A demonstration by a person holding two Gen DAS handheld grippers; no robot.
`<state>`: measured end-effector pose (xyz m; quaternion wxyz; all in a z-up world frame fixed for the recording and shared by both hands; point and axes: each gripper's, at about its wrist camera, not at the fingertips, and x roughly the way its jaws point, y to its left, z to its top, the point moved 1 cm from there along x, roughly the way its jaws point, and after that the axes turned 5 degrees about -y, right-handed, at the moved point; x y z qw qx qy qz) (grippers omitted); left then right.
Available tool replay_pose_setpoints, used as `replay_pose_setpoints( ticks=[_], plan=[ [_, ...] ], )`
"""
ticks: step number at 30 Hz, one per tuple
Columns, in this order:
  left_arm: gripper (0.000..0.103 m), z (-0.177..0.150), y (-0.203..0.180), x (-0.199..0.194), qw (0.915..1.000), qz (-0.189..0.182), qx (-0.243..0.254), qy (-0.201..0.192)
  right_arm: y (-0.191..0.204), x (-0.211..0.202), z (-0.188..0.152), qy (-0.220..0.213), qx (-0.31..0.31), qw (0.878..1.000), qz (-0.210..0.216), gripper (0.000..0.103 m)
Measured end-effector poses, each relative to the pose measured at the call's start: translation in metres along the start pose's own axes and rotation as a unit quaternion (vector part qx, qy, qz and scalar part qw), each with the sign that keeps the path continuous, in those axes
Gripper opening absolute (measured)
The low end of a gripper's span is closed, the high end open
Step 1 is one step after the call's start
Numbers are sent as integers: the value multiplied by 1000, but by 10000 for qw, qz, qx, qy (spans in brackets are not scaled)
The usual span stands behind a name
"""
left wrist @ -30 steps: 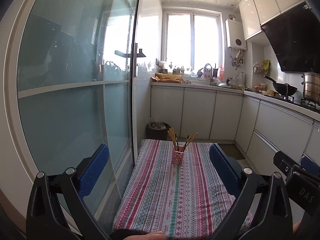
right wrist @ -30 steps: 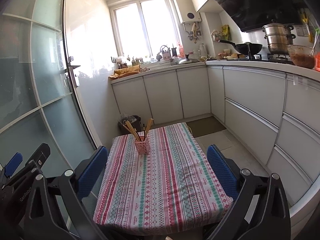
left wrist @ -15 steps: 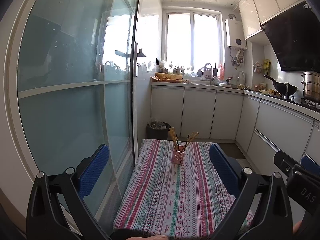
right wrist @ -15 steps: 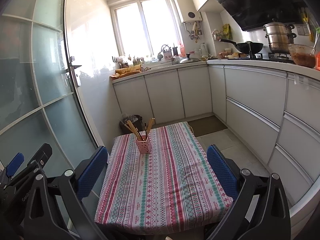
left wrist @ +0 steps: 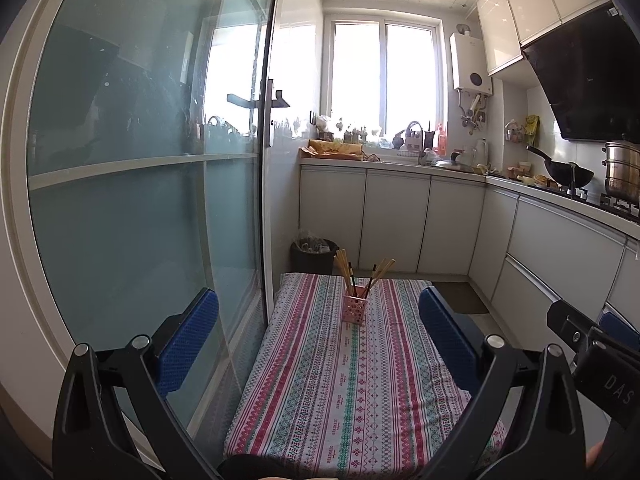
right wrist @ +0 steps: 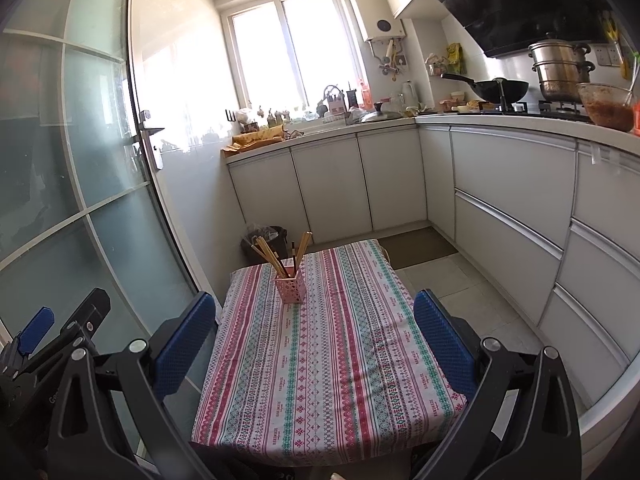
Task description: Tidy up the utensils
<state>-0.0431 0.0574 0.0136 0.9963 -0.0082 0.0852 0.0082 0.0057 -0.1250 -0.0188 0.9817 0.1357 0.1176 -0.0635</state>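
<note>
A pink perforated holder [left wrist: 354, 309] stands upright near the far end of a small table with a striped cloth [left wrist: 344, 392]. Several wooden chopsticks [left wrist: 345, 272] lean inside it. The holder [right wrist: 289, 289] and its chopsticks [right wrist: 267, 254] also show in the right wrist view. My left gripper [left wrist: 318, 340] is open and empty, held above the near end of the table. My right gripper [right wrist: 314, 338] is open and empty too, well short of the holder. Each gripper shows at the other view's edge.
A frosted glass sliding door [left wrist: 140, 200] runs along the table's left side. White kitchen cabinets [right wrist: 508, 200] line the back and right, with a wok [right wrist: 492, 90] and steel pots [right wrist: 560, 68] on the counter. A dark bin [left wrist: 313, 255] stands behind the table.
Both grippers stay open and nearly still. The right wrist view has shifted slightly.
</note>
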Motion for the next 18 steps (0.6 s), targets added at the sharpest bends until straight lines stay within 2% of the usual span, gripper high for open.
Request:
replay_pose_setpoints(
  ticks=[18],
  plan=[
    [96,-1,-3,-2,10000,-6,13,31,-2,0,-1,2,9,10000,27,97]
  ],
)
